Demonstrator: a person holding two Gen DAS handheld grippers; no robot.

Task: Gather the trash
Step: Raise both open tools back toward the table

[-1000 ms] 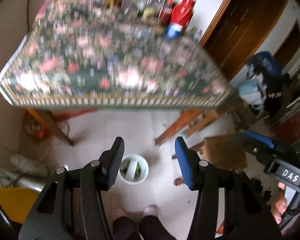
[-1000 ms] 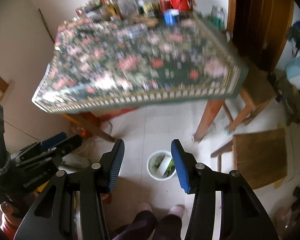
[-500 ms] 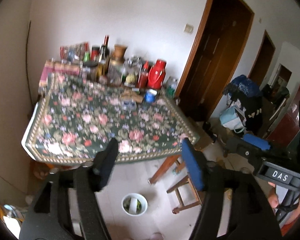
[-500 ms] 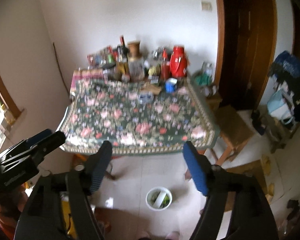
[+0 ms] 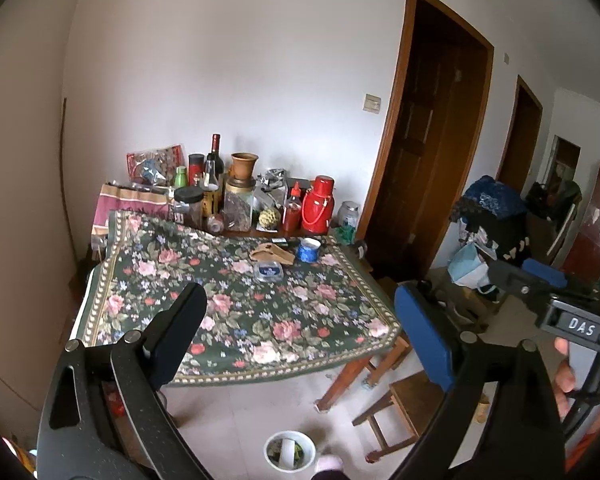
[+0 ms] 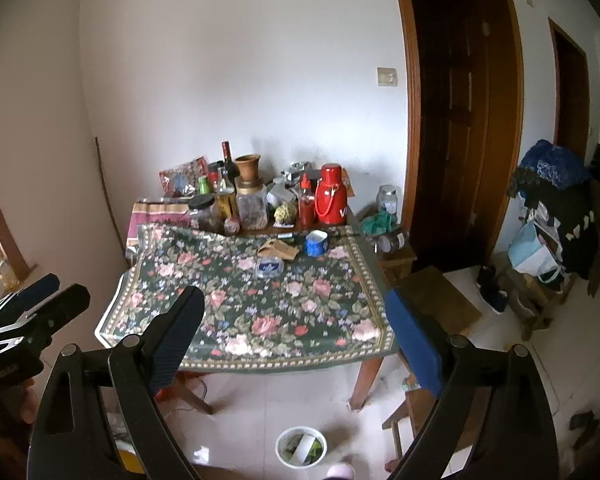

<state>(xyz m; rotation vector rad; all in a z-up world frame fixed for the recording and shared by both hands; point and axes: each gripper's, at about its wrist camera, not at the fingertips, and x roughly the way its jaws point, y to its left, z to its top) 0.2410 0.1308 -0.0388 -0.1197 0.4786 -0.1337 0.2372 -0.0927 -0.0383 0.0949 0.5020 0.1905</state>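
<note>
Two grippers, left (image 5: 298, 338) and right (image 6: 294, 332), are facing the tabletop (image 6: 260, 316), jaws having just been opening wide with nothing between them. Judged step: between pieces, seeking the next trash. Candidates are lying far across the cloth: a brown wrapper (image 6: 279, 249), long axis running roughly left to right, a flat blue packet (image 6: 269, 267) just nearer. Next, one gripper needs reaching forward over them. On the floor, the bin (image 6: 301, 447) is sitting below.
</note>
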